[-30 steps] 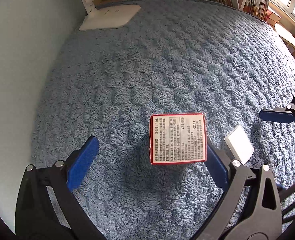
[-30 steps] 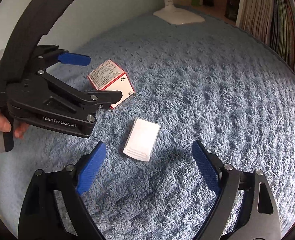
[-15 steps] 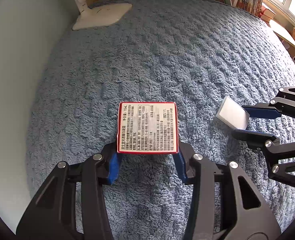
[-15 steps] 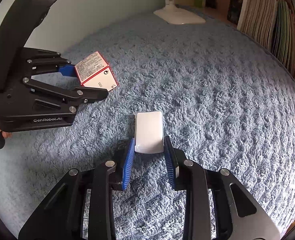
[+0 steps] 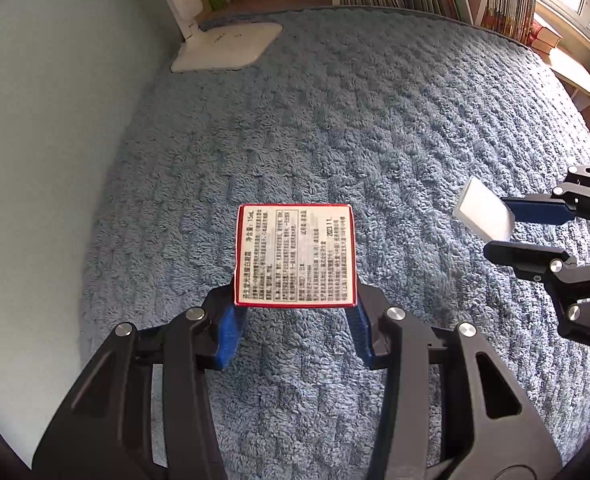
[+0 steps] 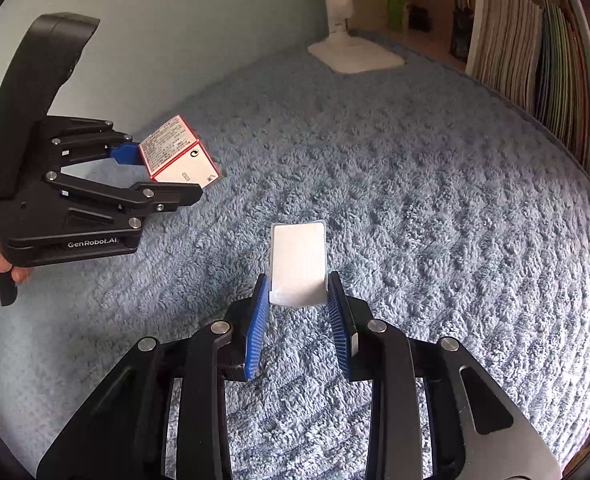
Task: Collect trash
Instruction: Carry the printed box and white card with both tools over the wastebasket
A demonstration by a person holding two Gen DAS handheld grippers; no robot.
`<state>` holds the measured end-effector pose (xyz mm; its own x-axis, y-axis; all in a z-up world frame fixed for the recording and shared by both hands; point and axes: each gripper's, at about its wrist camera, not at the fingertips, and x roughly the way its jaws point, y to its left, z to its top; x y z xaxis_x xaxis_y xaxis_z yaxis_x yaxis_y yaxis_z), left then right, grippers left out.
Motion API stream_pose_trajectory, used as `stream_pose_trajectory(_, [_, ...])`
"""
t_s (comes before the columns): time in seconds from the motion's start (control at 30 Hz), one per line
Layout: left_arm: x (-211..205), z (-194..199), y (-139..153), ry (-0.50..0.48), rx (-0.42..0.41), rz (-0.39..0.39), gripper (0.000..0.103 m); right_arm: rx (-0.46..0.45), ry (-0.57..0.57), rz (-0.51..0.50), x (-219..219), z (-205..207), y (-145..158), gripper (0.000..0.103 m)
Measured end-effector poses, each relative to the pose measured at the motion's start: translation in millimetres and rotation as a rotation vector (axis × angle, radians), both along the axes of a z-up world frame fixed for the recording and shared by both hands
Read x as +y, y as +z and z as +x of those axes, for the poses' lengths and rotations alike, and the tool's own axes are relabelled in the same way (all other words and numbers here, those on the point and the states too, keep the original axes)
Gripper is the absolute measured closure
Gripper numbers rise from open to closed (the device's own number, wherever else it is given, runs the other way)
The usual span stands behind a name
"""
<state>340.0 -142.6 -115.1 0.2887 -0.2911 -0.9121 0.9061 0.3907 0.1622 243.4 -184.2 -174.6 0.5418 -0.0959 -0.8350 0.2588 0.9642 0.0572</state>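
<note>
Left wrist view: red-edged white carton (image 5: 295,256), printed text panel, clamped in left gripper (image 5: 295,326). Right gripper (image 6: 298,312) clamps plain white packet (image 6: 298,262).

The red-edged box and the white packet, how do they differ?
The red-edged box carries dense printed text and a red border; the white packet is plain. The box looks wider and squarer, the packet narrower. The left hand-held gripper holds the box, the right hand-held gripper the packet. Both are clamped by one end.
</note>
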Motion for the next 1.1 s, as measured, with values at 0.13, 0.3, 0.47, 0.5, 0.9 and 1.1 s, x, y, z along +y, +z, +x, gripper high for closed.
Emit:
stream_pose_trajectory(0.13, [-4.1, -13.9, 15.0, 0.006, -0.044, 0.011, 0.061, -0.027, 0.007, 0.006, -6.0, -23.4, 16.8, 0.073])
stream_pose_trajectory(0.3, [-12.2, -37.3, 37.5, 0.006, -0.073, 0.009, 0.061, -0.068, 0.011, 0.008, -18.4, -48.0, 42.7, 0.073])
stream_pose_trajectory(0.47, [-30.2, -66.3, 60.9, -0.004, -0.109, 0.004, 0.061, -0.114, -0.006, 0.011, -42.1, -82.8, 62.6, 0.073])
stream_pose_trajectory(0.5, [-33.4, -72.5, 64.7, -0.002, -0.112, -0.001, 0.061, -0.123, -0.013, 0.011, -49.0, -90.2, 66.0, 0.073])
stream_pose_trajectory(0.9, [-88.7, -178.9, 103.2, 0.020, -0.124, -0.067, 0.061, -0.190, -0.008, -0.025, -101.7, -195.2, 101.3, 0.073])
stream_pose_trajectory(1.1, [-117.9, -237.3, 109.7, 0.005, -0.113, -0.103, 0.061, -0.203, 0.004, -0.068, -128.6, -256.9, 114.2, 0.073])
